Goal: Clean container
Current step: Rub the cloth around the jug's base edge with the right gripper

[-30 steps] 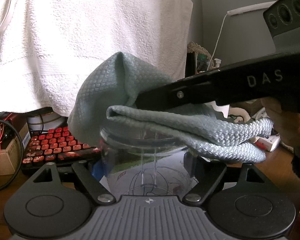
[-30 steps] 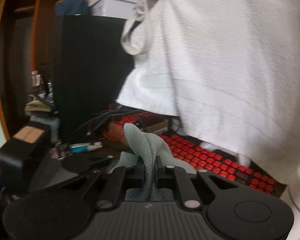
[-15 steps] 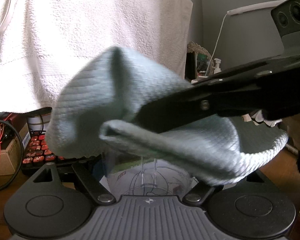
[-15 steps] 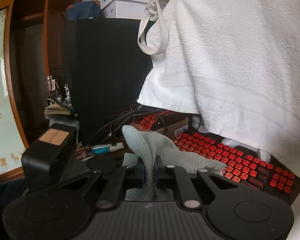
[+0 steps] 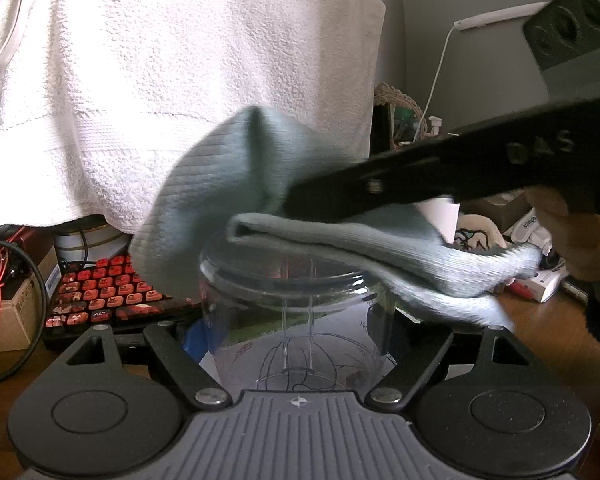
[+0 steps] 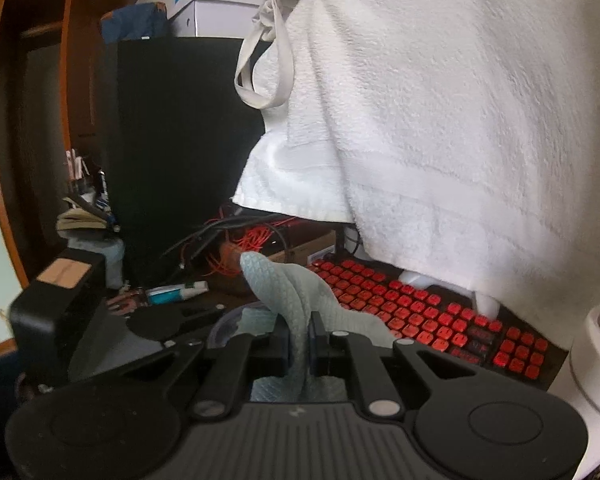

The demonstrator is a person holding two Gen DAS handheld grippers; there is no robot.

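Observation:
A clear plastic container (image 5: 292,320) stands upright between the fingers of my left gripper (image 5: 300,332), which is shut on its sides. My right gripper (image 5: 296,204) reaches in from the right just above the container's mouth, held by a hand (image 5: 580,240). It is shut on a folded grey-blue cloth (image 5: 220,184) whose lower fold lies over the rim. In the right wrist view the cloth (image 6: 284,280) sticks up from between the closed fingertips of the right gripper (image 6: 300,336), and a bit of the container rim (image 6: 224,328) shows to the left.
A big white towel (image 5: 180,80) hangs over the back. Under it lies a red-keyed keyboard (image 5: 100,296). A cardboard box with orange wires (image 5: 4,280) sits at the left, a black cabinet (image 6: 172,140) behind, and a white cup (image 6: 596,360) at the right.
The right gripper swept the cloth leftward over the container's mouth and has come back to about where it was. The container and the left gripper have not moved.

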